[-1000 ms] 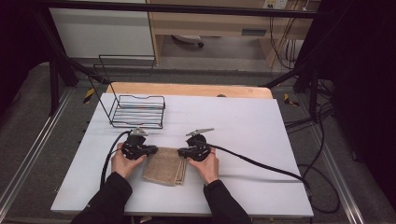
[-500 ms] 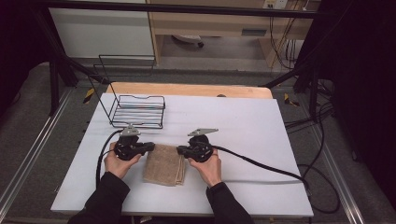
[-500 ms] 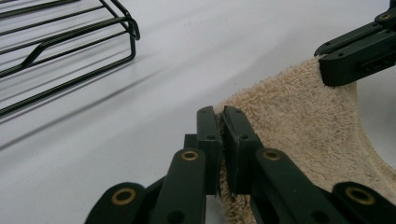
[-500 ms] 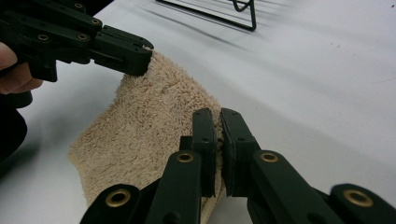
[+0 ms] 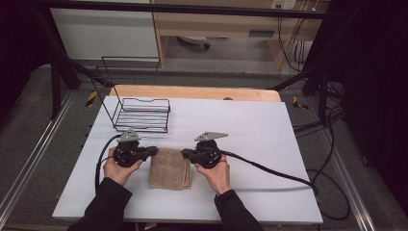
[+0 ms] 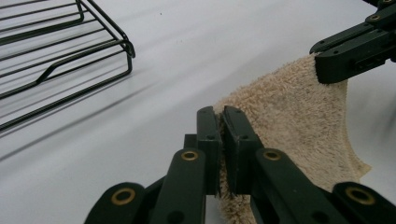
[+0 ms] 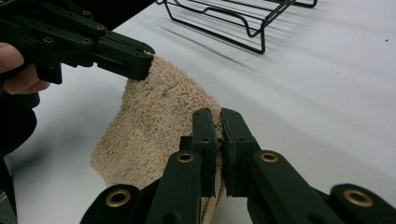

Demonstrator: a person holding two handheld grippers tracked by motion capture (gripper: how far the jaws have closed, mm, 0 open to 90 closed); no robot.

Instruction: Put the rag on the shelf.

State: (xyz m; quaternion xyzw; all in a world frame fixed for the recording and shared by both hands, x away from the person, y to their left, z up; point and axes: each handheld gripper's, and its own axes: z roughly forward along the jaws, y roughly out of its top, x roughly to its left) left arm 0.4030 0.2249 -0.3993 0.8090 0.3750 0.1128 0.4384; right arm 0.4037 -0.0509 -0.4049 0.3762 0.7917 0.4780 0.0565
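- A beige towel (image 5: 168,168), judged soft, light and limp, was pinched at its two far corners by the left gripper (image 6: 222,122) and right gripper (image 7: 219,125).
- Fingers were clamped narrow on the cloth above the bench (image 5: 269,130).

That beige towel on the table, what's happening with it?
A person holds a two-jaw gripper in each hand. The left gripper and the right gripper are each clamped shut on a far corner of the folded towel, lifting that edge off the white table while the near part rests on it. A black wire basket stands apart, farther back on the left.
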